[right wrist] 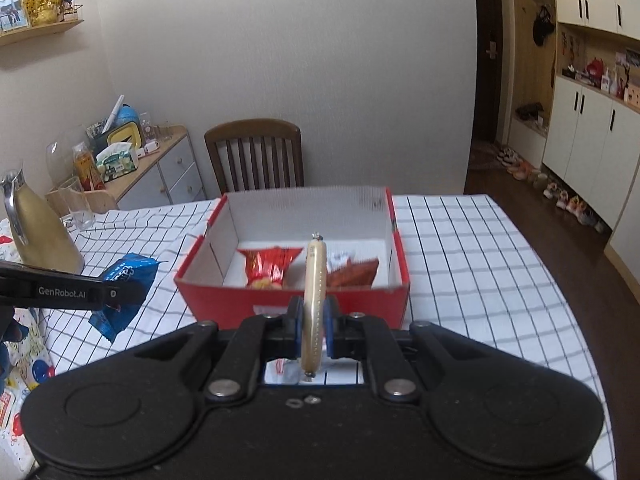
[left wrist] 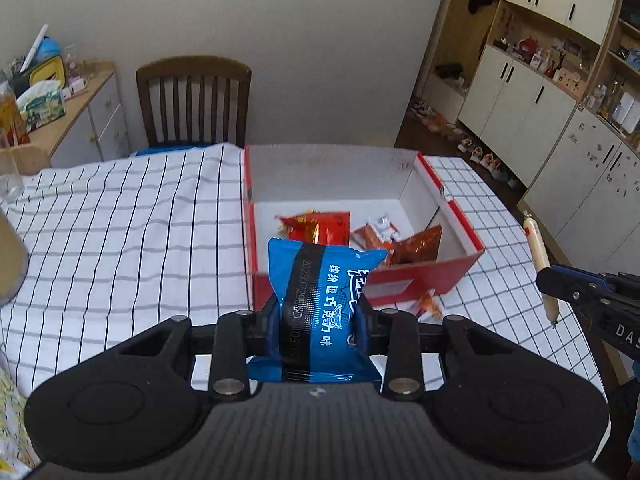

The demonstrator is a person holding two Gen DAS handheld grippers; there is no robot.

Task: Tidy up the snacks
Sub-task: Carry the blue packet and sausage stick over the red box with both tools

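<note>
**Partly packed: two snacks in the air, three in the box**

So far the red box (right wrist: 294, 300), at centre frame on the checked bench (right wrist: 460, 264), holds three packets: one red (right wrist: 266, 266), two orange (right wrist: 354, 274). The left fingers (left wrist: 318, 314) pinch a blue packet (left wrist: 320, 280) in front of the box; the right fingers (right wrist: 312, 330) clamp one sausage (right wrist: 314, 300) upright, low in the frame. Both are yet to go in. Another wrapper (left wrist: 428, 304) lies just beside the box's near wall.

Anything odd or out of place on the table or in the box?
One thing: a small orange wrapper lies loose on the tablecloth against the outside of the red box, while the other loose snacks are inside. Nothing looks spilled or damaged.
</note>
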